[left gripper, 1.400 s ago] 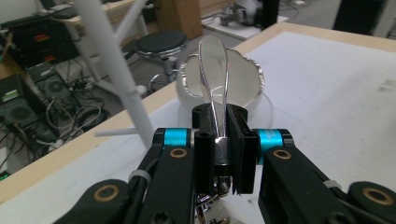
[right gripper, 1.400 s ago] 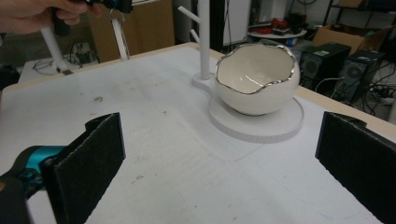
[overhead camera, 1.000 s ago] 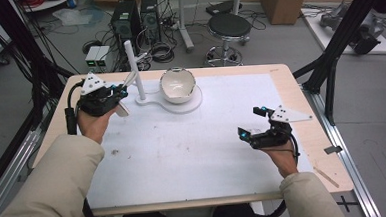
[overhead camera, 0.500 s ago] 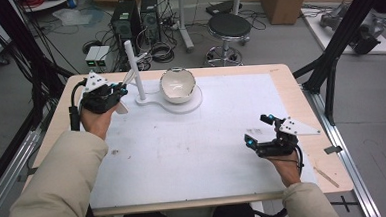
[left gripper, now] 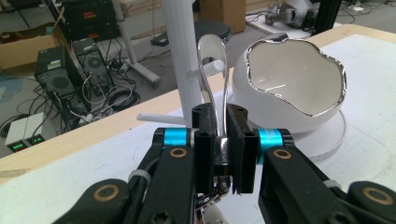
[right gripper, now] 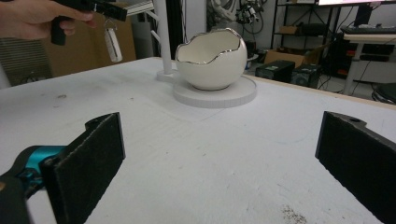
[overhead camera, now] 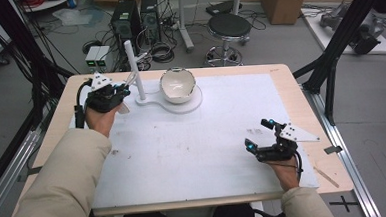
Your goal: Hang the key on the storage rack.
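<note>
The left tongs (left gripper: 219, 140), held at the far left of the desk (overhead camera: 290, 91), are clamped on a polished silver metal loop (left gripper: 212, 70) that rises between the black pads; in the right gripper view a small white tag-shaped piece (right gripper: 112, 44) hangs below them. Just beyond them stand a white upright post with short pegs (left gripper: 180, 51) and, to its right, a white egg-shaped bowl with a jagged silver rim (left gripper: 292, 77), both on one flat white base (overhead camera: 180, 100). The right tongs (overhead camera: 259, 136) rest at the near right on the white mat (overhead camera: 183, 154), spread wide apart and holding nothing.
</note>
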{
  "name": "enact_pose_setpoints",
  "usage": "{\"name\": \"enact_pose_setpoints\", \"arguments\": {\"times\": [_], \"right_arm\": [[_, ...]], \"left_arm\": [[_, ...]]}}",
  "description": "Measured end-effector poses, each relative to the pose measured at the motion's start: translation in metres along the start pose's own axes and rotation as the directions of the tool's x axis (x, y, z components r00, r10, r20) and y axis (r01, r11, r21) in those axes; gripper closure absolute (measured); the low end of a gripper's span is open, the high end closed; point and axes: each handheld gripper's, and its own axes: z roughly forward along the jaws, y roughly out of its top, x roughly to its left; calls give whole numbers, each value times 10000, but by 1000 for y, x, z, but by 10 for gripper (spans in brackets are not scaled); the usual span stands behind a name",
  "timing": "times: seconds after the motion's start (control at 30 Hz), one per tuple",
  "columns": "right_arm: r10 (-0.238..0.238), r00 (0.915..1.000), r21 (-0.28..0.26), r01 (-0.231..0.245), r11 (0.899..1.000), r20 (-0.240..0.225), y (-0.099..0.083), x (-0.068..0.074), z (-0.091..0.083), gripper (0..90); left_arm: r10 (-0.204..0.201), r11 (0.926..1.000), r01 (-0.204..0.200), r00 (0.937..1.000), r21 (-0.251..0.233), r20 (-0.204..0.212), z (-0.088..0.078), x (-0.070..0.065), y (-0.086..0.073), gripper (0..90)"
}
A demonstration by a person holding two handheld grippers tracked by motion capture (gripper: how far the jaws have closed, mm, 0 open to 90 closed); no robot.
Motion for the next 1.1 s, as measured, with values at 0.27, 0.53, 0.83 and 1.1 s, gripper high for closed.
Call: {"name": "enact_pose_setpoints", "arguments": {"times": [0.27, 0.53, 0.83, 1.1], "right_arm": [[203, 9997, 12, -204, 9998, 161, -10, -1, -1, 5], [361, 9990, 1, -362, 9993, 271, -17, -2, -2, 5], [448, 9986, -18, -448, 9990, 265, -17, -4, -2, 5], [457, 9985, -24, -456, 9990, 301, -17, -4, -2, 5]], "left_arm": [[-1, 9999, 1, 10000, 146, -29, 6, 2, -4, 817], [-43, 9988, 49, 9999, 481, -120, 14, 4, -9, 817], [-398, 9944, 402, 9992, 982, -63, 25, 6, -18, 813], [-293, 9900, 293, 9996, 1383, -18, 31, 6, -28, 579]]}}
